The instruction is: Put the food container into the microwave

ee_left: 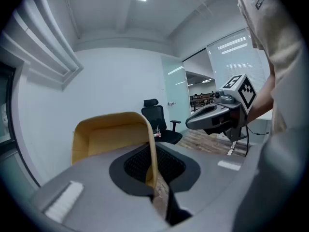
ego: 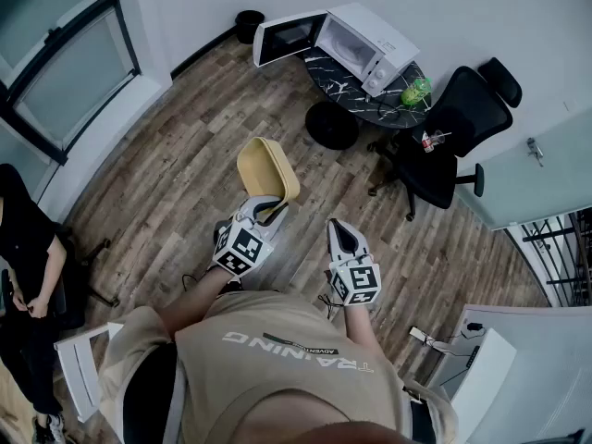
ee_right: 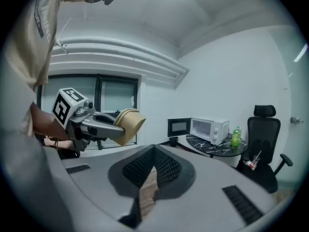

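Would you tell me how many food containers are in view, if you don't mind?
1. The yellow container is clamped by its rim in the left gripper, above the floor. The microwave shows only part of its open cavity, so another could be hidden there.

Shows the left gripper [ee_left: 153,180] with jaws pressed together on the thin side wall of a yellow container [ee_left: 108,134], the right gripper [ee_left: 193,122] held in the air off to the right, and a black office chair [ee_left: 155,122] by the far wall.
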Available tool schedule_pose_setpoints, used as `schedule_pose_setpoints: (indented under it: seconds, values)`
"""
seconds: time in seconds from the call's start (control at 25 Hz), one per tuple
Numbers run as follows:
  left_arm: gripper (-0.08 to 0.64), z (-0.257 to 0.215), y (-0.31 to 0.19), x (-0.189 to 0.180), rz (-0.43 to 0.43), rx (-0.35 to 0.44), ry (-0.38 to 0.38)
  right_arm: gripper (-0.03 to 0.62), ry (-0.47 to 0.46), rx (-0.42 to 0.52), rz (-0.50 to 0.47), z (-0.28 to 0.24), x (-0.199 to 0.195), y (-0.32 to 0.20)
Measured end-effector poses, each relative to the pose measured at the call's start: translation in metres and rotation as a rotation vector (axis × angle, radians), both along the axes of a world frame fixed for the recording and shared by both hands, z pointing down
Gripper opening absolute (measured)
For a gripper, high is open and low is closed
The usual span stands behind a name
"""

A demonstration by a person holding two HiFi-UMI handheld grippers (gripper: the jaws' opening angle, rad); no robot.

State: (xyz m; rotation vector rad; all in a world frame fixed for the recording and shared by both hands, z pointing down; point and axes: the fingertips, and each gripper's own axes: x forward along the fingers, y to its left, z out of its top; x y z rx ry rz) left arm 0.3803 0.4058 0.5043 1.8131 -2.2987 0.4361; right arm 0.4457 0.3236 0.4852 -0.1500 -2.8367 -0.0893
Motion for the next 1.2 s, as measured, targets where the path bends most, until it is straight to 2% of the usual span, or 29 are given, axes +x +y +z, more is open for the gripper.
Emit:
schedule_pose_setpoints:
  seconds: [0.32, 0.6, 0.68, 0.8, 0.92, 1.2]
  values:
    - [0.028, -0.001, -0.008, -0.045, 0.056, 0.01, -0.023, 0.009, -0.015, 0.009, 0.054, 0.0, -0.047, -0.008]
    - [0.028, 0.009, 0.004, -0.076, 0.084, -0.025, -0.037, 0.009, -0.024, 0.02, 0.082, 0.007, -0.086, -0.004]
    - [0.026, 0.023, 0.011, -0.084, 0.074, -0.052, -0.028, 0.009, -0.009, 0.004, 0.075, 0.016, -0.093, 0.004]
    - [0.026, 0.047, 0.02, -0.089, 0.038, -0.091, 0.038, 0.011, 0.021, -0.017, 0.052, 0.031, -0.095, 0.012]
    - [0.026, 0.062, 0.015, -0.099, 0.012, -0.12, 0.064, 0.011, 0.055, -0.042, 0.04, 0.048, -0.098, 0.0]
    - [0.026, 0.032, -0.039, -0.122, -0.03, -0.131, -0.01, 0.009, -0.01, -0.07, 0.025, 0.037, -0.131, -0.067]
